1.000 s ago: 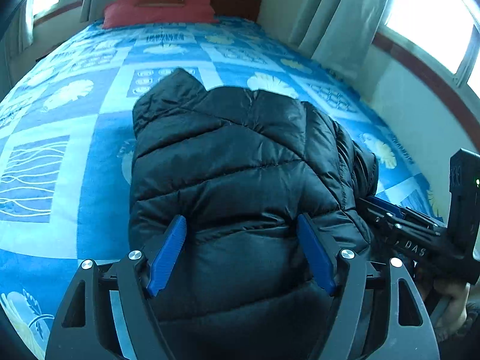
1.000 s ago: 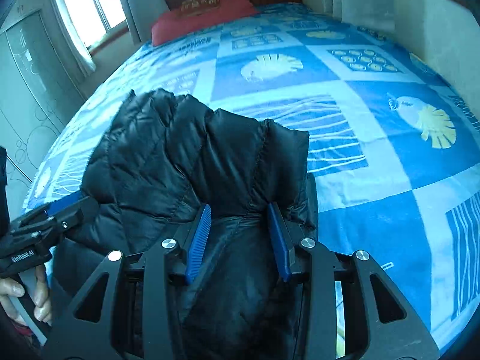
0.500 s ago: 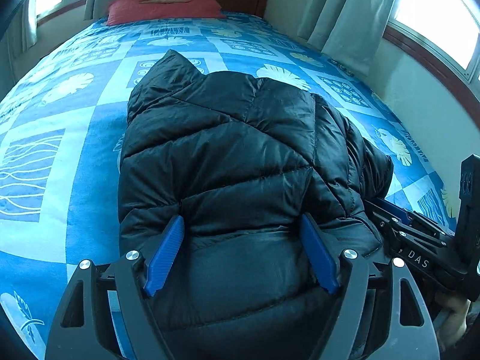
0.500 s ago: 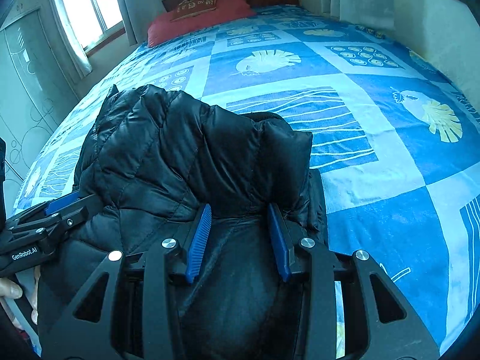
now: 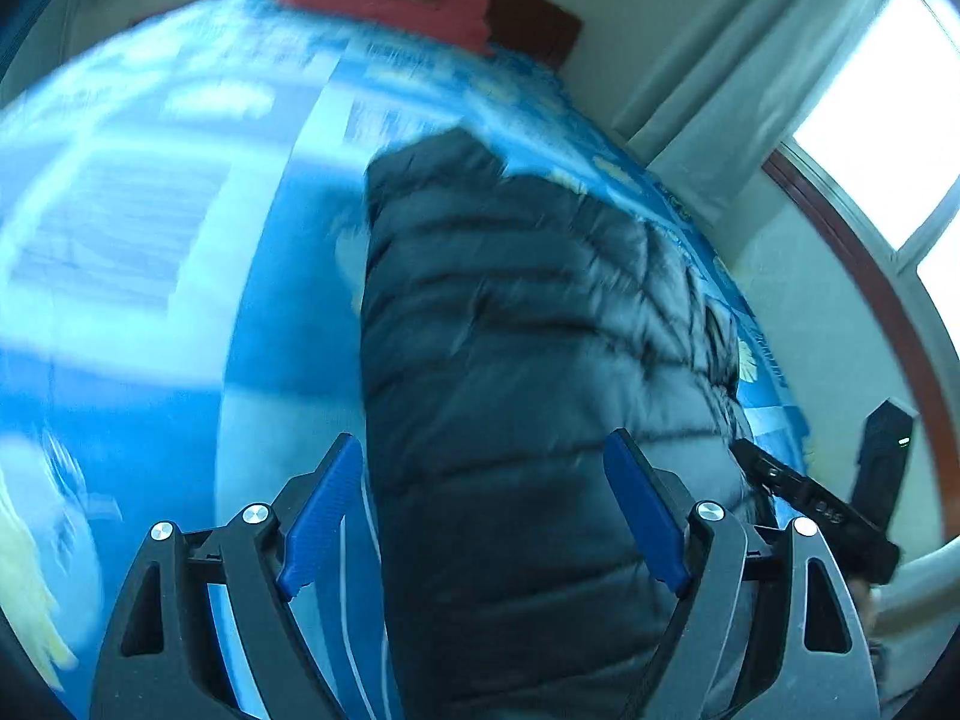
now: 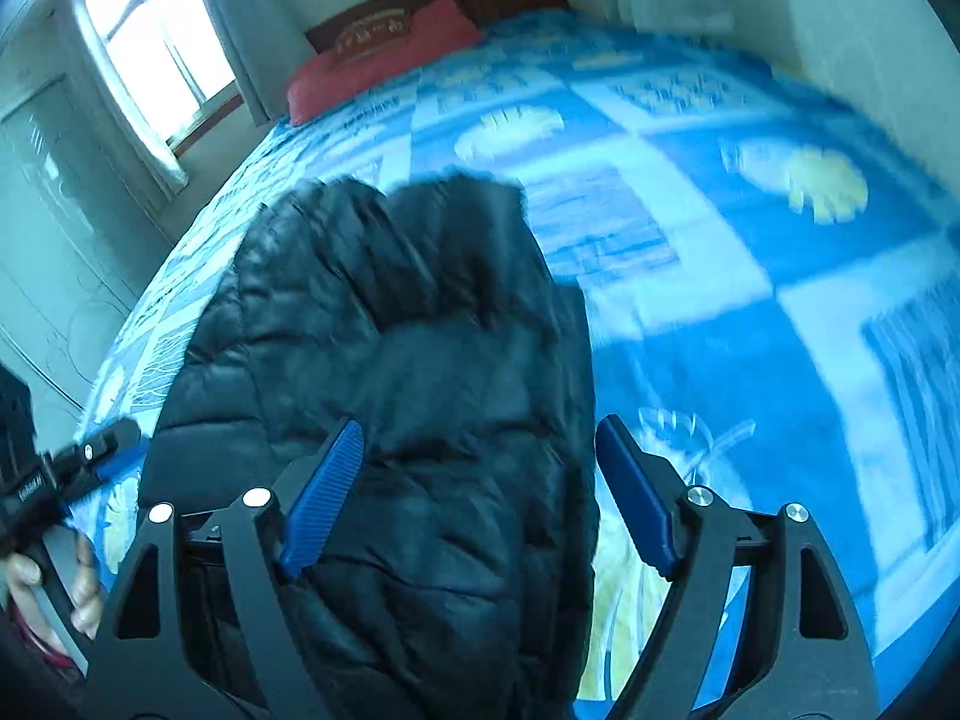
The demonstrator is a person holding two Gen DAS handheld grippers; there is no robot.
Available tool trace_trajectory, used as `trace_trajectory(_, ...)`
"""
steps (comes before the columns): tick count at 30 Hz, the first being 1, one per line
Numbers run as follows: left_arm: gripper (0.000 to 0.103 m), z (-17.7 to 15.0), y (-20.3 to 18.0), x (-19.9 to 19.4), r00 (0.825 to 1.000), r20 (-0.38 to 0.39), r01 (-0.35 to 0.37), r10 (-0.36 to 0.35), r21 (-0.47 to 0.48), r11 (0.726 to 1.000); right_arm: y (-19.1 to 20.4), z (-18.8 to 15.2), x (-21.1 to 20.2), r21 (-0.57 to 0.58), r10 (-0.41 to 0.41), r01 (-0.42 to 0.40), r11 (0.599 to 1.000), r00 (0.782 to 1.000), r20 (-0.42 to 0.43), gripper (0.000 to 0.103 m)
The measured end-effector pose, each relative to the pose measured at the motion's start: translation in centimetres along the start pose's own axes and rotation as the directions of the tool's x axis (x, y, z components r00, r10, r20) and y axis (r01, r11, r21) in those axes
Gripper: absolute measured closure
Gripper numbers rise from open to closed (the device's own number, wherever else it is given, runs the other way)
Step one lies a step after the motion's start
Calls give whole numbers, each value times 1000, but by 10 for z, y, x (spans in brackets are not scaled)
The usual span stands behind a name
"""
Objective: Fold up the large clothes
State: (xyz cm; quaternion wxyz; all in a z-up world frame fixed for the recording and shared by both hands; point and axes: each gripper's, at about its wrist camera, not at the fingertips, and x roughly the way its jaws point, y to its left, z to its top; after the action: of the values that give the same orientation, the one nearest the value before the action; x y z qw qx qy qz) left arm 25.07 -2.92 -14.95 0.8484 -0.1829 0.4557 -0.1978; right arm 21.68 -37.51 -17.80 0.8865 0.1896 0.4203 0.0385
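A black quilted puffer jacket [image 5: 528, 372] lies bundled on a bed's blue patterned blanket [image 6: 750, 300] — the left gripper [image 5: 483, 516] and right gripper [image 6: 480, 495], jaws just opened wide, straddle its near end without pinching it.

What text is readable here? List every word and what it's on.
"DAS", faint: side of the right gripper.
White label on the left gripper: too blurred to read.
Gold emblem on the red pillow: too blurred to read.
Both grippers' jaws have just been opening, the jacket between them.
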Motion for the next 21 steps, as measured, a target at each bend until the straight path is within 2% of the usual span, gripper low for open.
trace_trajectory(5, 17, -11, 16, 20, 994, -39, 101, -106, -115, 988, -21, -4, 23, 106, 87, -80, 991, 994, -60, 9)
trace_trajectory(7, 14, -13, 22, 29, 987, -55, 139, -150, -166, 976, -32, -7, 33, 167, 154, -139, 976, 985, -78, 6)
trace_trajectory(11, 14, -10, 19, 39, 981, -75, 167, -180, -155, 974, -32, -10, 36, 161, 179, -166, 973, 982, -67, 5)
trace_trajectory(13, 16, -9, 16, 39, 979, -78, 173, -186, -146, 974, -31, -12, 38, 180, 258, -242, 953, 964, -66, 25)
trace_trajectory(15, 18, -7, 15, 39, 979, -79, 178, -191, -143, 974, -30, -14, 38, 185, 273, -258, 948, 960, -58, 35)
trace_trajectory(21, 27, -6, 6, 33, 979, -70, 180, -190, -126, 976, -22, -19, 30, 176, 282, -275, 945, 959, -20, 52)
